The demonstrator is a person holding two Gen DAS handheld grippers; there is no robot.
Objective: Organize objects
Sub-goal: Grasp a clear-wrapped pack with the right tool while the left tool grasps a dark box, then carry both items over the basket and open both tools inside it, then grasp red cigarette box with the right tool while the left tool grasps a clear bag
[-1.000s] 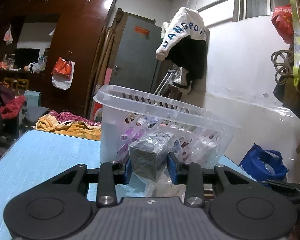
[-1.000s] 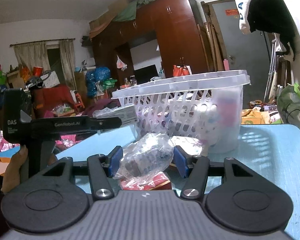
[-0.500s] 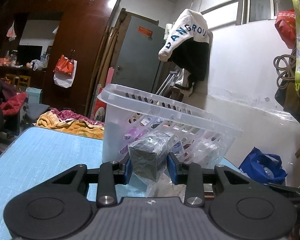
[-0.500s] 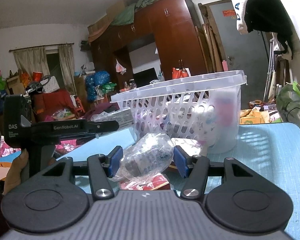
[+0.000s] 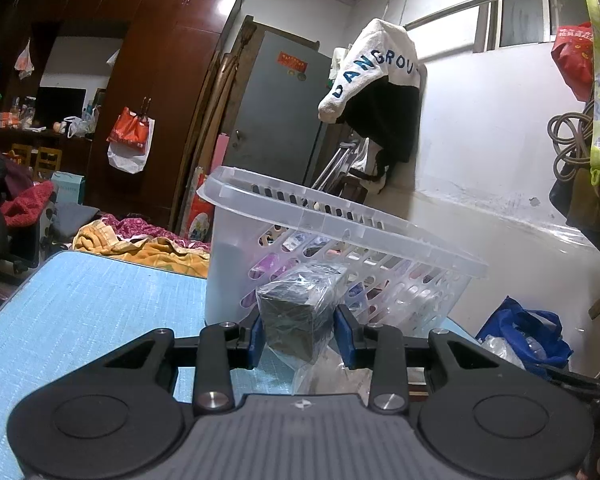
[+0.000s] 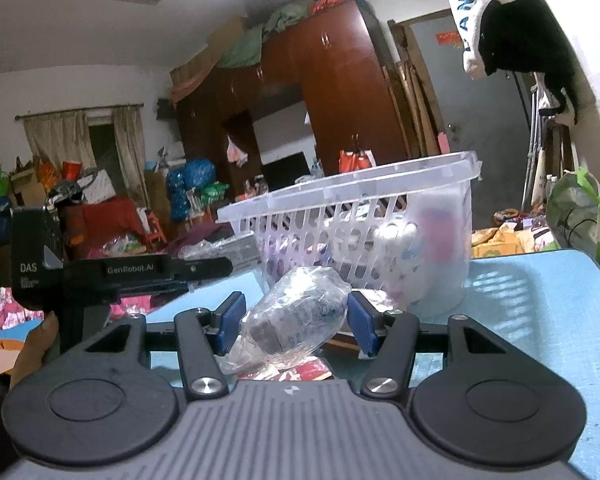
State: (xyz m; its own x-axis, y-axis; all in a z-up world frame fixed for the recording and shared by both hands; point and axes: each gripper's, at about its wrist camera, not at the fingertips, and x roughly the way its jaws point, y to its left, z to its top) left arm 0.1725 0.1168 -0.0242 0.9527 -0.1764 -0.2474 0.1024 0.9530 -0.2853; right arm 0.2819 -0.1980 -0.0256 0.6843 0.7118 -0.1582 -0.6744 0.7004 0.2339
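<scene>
Grippers full beside slotted translucent plastic basket (image 5: 340, 236).
My left gripper (image 5: 298, 330) clamps a plastic-wrapped black box (image 5: 296, 312); my right gripper (image 6: 294, 320) pinches a crinkled clear plastic packet (image 6: 296, 314).

A brown wardrobe (image 5: 148, 80) fills the upper left; a white sweater (image 5: 374, 64) hangs upper centre, beside a grey door (image 5: 276, 112).

The white garment (image 5: 374, 62) hanging on the wall reads "DANGROU" in blue letters. The left hand-held gripper (image 6: 204, 270), seen from the right wrist camera, carries "GenRobot.AI" on its arm and "DAS" on its black body. The red door sticker's (image 5: 293, 63) print is illegible.
</scene>
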